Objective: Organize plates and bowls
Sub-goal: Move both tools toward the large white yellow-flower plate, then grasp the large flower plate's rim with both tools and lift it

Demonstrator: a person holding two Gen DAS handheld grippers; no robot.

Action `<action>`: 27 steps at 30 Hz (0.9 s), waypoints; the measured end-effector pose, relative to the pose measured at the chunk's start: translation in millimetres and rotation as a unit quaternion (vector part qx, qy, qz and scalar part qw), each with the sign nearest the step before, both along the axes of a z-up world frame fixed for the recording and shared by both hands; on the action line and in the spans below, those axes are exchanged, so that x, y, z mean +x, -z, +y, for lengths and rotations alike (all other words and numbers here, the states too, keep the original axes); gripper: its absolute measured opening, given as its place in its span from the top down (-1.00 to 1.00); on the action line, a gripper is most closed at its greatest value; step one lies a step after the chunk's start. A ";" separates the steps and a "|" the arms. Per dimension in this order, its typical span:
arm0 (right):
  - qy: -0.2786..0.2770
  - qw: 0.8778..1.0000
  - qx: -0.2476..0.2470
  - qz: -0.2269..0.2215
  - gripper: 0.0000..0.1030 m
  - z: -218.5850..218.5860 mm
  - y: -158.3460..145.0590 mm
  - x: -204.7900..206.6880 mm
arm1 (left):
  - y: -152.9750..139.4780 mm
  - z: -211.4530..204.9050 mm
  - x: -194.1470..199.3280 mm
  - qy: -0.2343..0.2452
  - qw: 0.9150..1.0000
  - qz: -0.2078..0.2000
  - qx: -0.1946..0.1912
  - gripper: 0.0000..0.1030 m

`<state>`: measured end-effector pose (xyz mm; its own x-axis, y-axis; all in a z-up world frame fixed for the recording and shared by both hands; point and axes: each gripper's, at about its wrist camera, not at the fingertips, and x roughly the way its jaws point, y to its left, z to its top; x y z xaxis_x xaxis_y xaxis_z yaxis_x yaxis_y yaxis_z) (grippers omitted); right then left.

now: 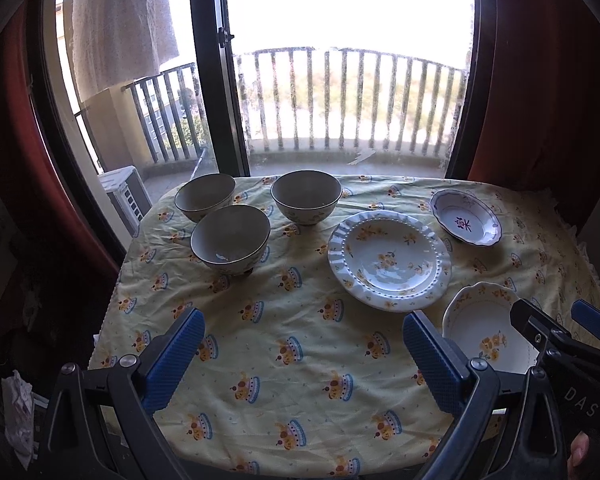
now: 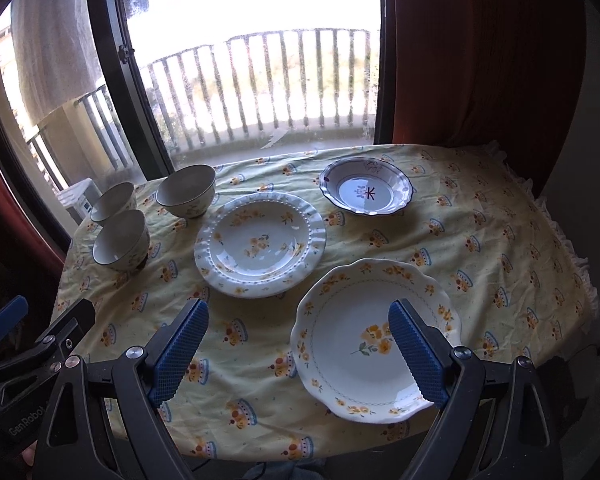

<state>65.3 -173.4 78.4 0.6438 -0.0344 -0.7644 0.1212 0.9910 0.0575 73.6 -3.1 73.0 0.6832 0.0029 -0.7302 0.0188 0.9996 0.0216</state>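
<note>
1. left wrist view: left gripper (image 1: 302, 358) hovers over the near part of a table (image 1: 300, 420) in a yellow print cloth, jaws wide, holding nothing.
2. three bowls (image 1: 230, 237) sit far left; a ridged plate (image 1: 389, 265) is in the middle, a purple-edged dish (image 1: 465, 217) far right, a scalloped plate (image 1: 485, 334) near right. none are stacked.
3. right wrist view: right gripper (image 2: 298, 354) is also wide and empty; its right finger hangs above the scalloped plate (image 2: 376, 340), which lies at the near table edge.
4. judgement: no piece is gripped yet. the scalloped plate looks the likely first pick. pinch its rim, one pad above and one below, lift level, and set it down gently, since glazed ware can slip or chip.
5. writing: "das" on the right gripper body, seen from the left view; "genrobot" on the left gripper body, seen from the right view. the dish bears a purple mark, unreadable.
</note>
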 end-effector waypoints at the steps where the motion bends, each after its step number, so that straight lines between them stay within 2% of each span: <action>1: 0.002 1.000 0.000 0.001 -0.81 1.2 0.1 0.3 | 1.1 0.7 1.3 0.003 1.000 0.004 0.001 -0.94; 10: 0.031 0.999 -0.005 0.010 -0.81 9.7 0.8 7.2 | 7.5 9.2 17.1 0.037 0.999 0.025 -0.010 -0.94; 16: 0.034 0.999 -0.010 0.015 -0.81 12.2 7.0 13.6 | 12.9 8.7 26.2 0.040 0.998 0.036 -0.011 -0.90; 23: 0.034 0.999 0.001 0.028 -0.81 -3.9 18.5 27.0 | 24.2 -15.3 36.3 0.039 0.998 0.047 -0.003 -0.89; 25: 0.030 0.999 0.001 0.032 -0.81 -12.4 23.1 32.6 | 28.5 -25.8 40.0 0.035 0.998 0.052 -0.004 -0.86; 27: 0.026 0.999 -0.002 0.037 -0.78 -22.7 27.4 37.7 | 32.8 -36.8 43.6 0.034 0.997 0.063 -0.010 -0.74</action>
